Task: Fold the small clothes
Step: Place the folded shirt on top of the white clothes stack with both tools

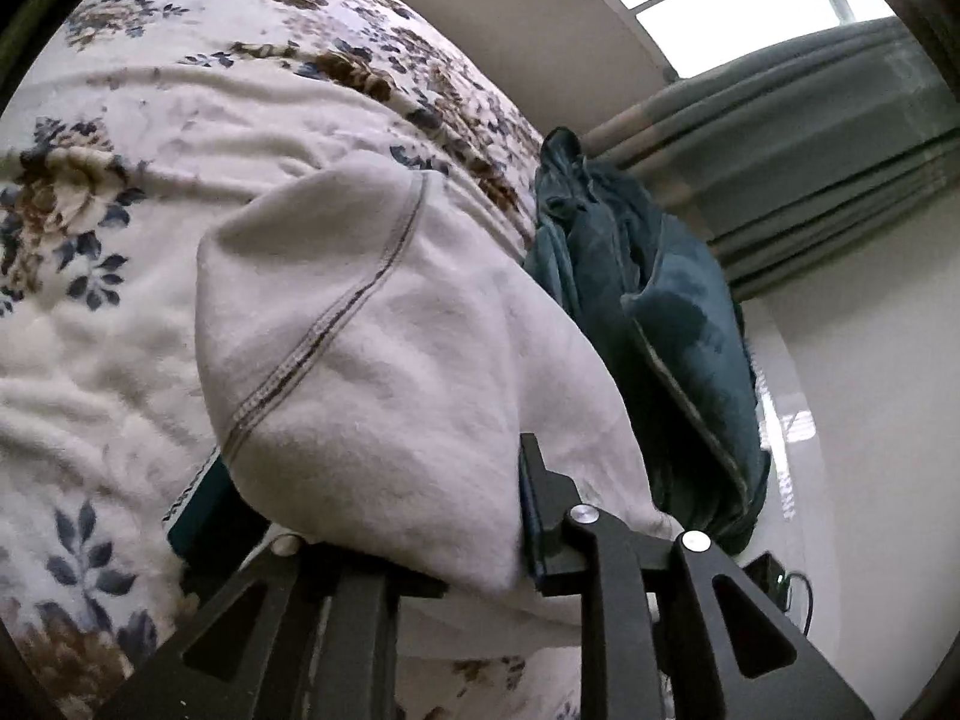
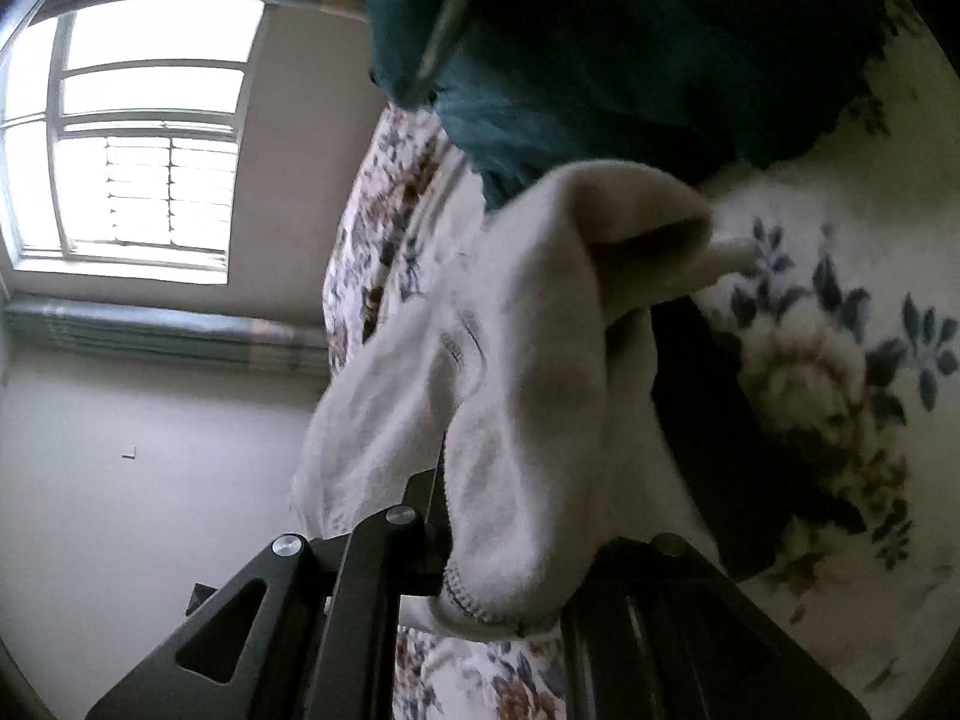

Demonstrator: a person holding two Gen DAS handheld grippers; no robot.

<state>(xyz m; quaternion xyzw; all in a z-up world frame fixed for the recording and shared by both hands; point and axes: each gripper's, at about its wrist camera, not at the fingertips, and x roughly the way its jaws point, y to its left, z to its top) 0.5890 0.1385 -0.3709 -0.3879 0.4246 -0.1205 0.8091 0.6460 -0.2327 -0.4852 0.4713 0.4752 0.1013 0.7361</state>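
A small white garment (image 1: 372,372) with a grey stitched seam is bunched between the fingers of my left gripper (image 1: 366,516), which is shut on it just above the floral bedspread (image 1: 120,120). The same white garment (image 2: 528,372) hangs in folds from my right gripper (image 2: 516,516), which is shut on another part of it. The cloth hides most of both grippers' fingertips.
A dark teal blanket (image 1: 648,324) is heaped on the bed beyond the garment, and fills the top of the right wrist view (image 2: 630,42). Grey curtains (image 1: 810,138), a bright window (image 2: 138,138) and pale walls lie past the bed's edge.
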